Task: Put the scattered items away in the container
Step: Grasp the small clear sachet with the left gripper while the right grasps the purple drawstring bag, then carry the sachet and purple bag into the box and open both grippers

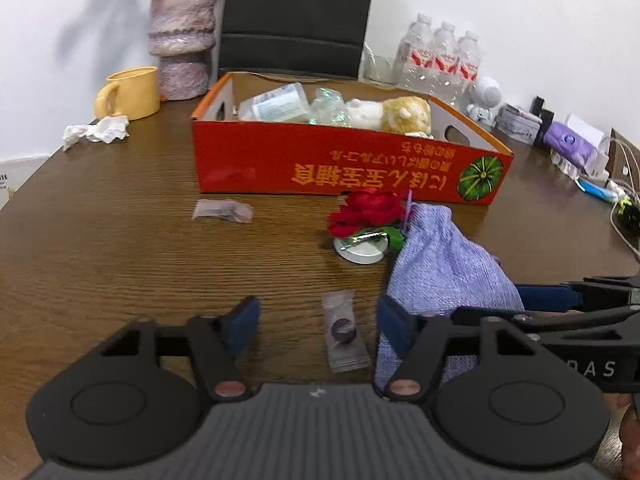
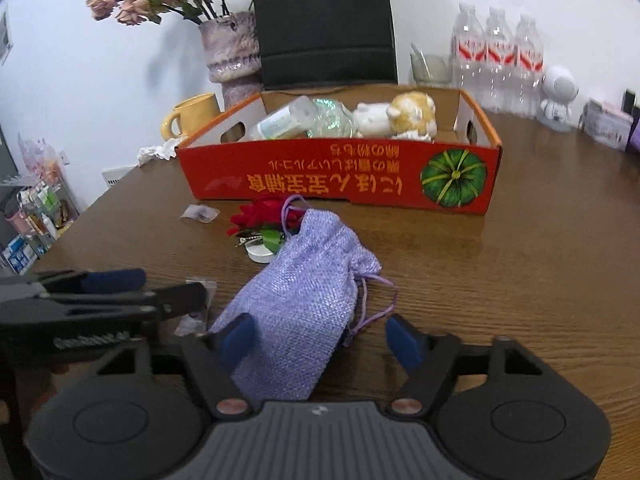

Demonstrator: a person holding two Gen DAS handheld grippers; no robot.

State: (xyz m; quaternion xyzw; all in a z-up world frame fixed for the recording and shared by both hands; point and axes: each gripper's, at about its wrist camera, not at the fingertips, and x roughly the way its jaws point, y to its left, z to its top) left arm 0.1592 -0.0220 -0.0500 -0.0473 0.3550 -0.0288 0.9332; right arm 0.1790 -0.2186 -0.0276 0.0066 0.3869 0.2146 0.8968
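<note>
Left wrist view is showing the left gripper (image 1: 318, 322) hanging low over the wooden table (image 1: 120, 272), its jaws standing apart with a small clear candy wrapper (image 1: 345, 330) lying flat on the table between the blue pads (image 1: 244, 324), nearer the right pad and touching neither. Just beside that right pad, the lilac pouch (image 1: 448, 268) is lying on its side, and past it the right gripper is reaching in from the right edge. Farther back, a red fabric rose (image 1: 370, 212) is resting on a small white lid (image 1: 360, 254), close in front of the red cardboard box (image 1: 344, 168), which is already holding a bottle, a crumpled clear wrapper and a plush cat.

Right wrist view is showing the right gripper (image 2: 320, 340) with its jaws apart around the bottom end of the lilac pouch (image 2: 308, 296); the left pad is lying against the fabric, while the right pad is standing clear of it, beside the drawstring.
</note>
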